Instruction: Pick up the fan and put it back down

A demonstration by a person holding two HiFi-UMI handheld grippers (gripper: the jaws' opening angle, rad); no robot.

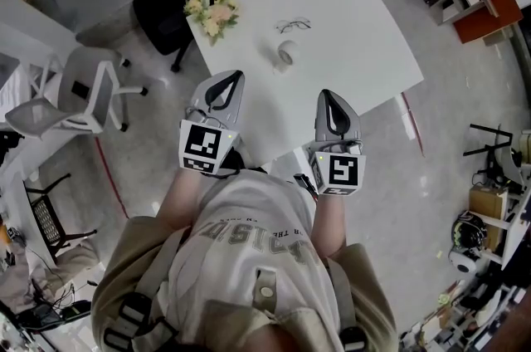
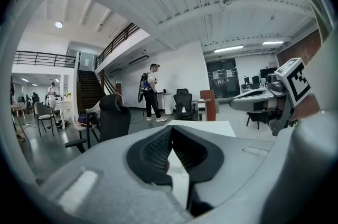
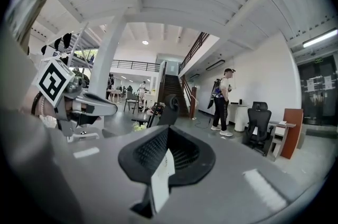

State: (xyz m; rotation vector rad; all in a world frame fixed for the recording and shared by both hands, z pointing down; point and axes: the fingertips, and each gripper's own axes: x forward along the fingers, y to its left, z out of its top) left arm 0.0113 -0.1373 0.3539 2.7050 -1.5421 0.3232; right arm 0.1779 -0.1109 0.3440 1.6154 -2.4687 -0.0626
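A small white round object (image 1: pixel 288 51), the only thing here that could be the fan, stands near the middle of the white table (image 1: pixel 357 26). It is too small to make out in detail. My left gripper (image 1: pixel 231 78) hovers over the table's near edge, short of the object and to its left, jaws shut and empty. My right gripper (image 1: pixel 327 95) hangs level with it over the near edge, to the object's right, also shut on nothing. In the left gripper view the jaws (image 2: pixel 170 130) meet, with the right gripper (image 2: pixel 264 99) alongside. The right gripper view shows shut jaws (image 3: pixel 168 130).
A flower bouquet (image 1: pixel 213 8) lies at the table's far left corner and a pair of glasses (image 1: pixel 293 26) lies beyond the white object. A black office chair (image 1: pixel 166 6) and a white chair (image 1: pixel 79 93) stand to the left. A person (image 2: pixel 152 92) stands far across the room.
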